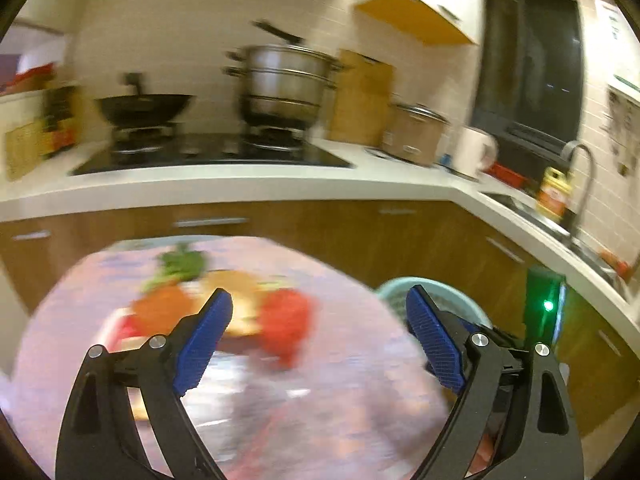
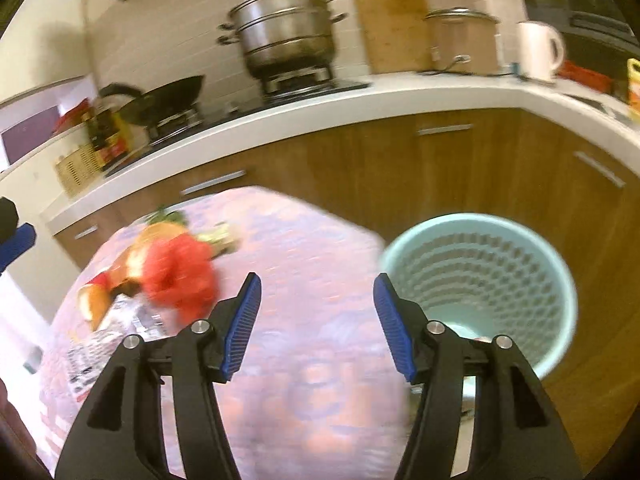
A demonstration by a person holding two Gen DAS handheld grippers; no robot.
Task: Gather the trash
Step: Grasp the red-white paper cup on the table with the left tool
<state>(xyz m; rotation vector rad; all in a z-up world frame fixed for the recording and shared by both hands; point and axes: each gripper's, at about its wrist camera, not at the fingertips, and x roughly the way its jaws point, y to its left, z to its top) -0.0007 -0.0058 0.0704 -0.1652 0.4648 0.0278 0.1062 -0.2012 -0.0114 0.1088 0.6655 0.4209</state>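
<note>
Fingers of both grippers wide, empty, basket upright, mouth up

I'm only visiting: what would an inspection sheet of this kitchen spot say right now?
Surface: round table with pink patterned cloth.
Job's things: blurred heap of red, orange and green trash; pale green perforated plastic waste basket beside the table.
Clutter: printed paper near the heap.
Grippers: left gripper and right gripper open, nothing between them.
Cables: nothing seen.
Surroundings: steel stacked steamer pot, black wok, wooden cutting board.
</note>
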